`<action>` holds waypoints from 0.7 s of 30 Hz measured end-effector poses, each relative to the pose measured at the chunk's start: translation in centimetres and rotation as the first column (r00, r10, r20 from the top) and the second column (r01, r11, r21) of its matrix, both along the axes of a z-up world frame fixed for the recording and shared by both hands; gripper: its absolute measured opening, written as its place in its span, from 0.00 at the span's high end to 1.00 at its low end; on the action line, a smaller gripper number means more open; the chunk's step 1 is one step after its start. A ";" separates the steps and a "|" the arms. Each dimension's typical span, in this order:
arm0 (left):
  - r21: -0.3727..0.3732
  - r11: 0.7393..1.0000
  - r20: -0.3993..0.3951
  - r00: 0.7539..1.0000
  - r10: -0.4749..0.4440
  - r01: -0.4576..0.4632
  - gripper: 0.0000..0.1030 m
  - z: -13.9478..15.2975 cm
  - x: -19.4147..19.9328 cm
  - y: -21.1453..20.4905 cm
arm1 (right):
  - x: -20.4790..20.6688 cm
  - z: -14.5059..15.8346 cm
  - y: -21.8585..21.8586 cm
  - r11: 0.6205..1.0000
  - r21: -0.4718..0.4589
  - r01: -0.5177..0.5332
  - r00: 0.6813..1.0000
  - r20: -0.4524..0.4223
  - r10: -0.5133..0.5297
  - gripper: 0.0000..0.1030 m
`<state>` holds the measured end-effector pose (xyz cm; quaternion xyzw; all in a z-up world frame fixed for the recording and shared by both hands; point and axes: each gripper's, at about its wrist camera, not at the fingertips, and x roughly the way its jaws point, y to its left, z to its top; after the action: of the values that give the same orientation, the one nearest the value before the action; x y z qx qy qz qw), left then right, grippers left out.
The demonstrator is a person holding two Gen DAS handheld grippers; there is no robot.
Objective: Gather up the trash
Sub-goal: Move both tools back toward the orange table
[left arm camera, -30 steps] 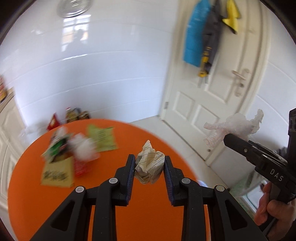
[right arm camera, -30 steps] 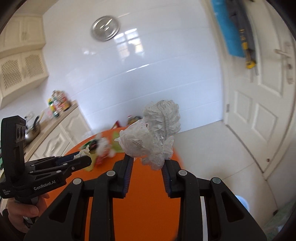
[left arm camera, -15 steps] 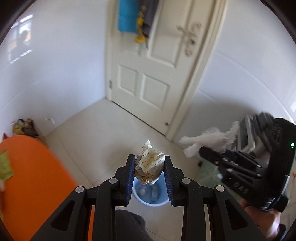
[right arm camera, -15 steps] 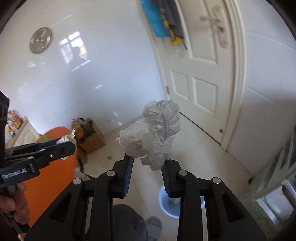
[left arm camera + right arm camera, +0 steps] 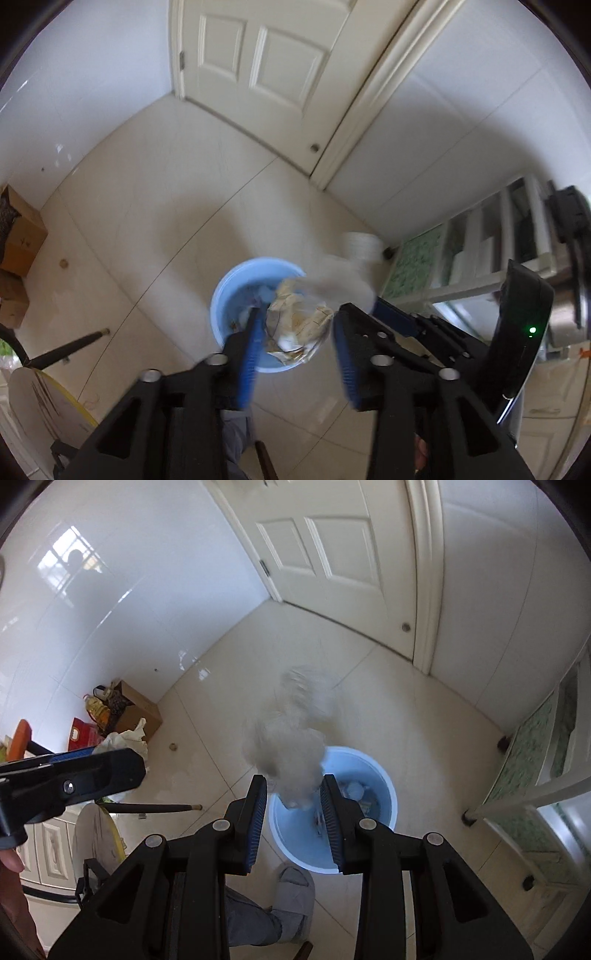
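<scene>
A light blue bin (image 5: 236, 306) stands on the tiled floor and holds some trash; it also shows in the right wrist view (image 5: 373, 775). My left gripper (image 5: 295, 350) hangs above it with the jaws spread, and a crumpled yellowish paper ball (image 5: 295, 325) sits loose between them, blurred. My right gripper (image 5: 293, 812) is also over the bin, jaws parted, with a blurred white plastic wad (image 5: 291, 746) between and above the fingertips. The wad shows as a white smear in the left wrist view (image 5: 343, 280).
A white door (image 5: 332, 546) and tiled walls close the corner. Cardboard boxes (image 5: 136, 709) with bottles stand by the left wall. A white shelf unit (image 5: 546, 760) is at right. A chair leg (image 5: 155, 808) and my slippered foot (image 5: 295, 897) are near the bin.
Both grippers swung from the orange table down over the blue bin. Both jaws have opened, and the paper ball and plastic wad have come loose.
</scene>
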<state>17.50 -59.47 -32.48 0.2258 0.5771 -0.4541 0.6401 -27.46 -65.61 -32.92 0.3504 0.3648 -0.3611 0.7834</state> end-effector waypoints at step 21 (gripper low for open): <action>-0.068 0.994 0.200 0.974 0.102 -0.090 0.16 8.9 -4.3 6.8 | -0.6 4.8 3.3 0.996 -0.039 0.083 0.995 0.052 -0.081 0.00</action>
<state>13.23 -52.67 -23.59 0.2242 0.5053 -0.4138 0.7233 -28.08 -62.32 -28.15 0.3582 0.3227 -0.3915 0.7838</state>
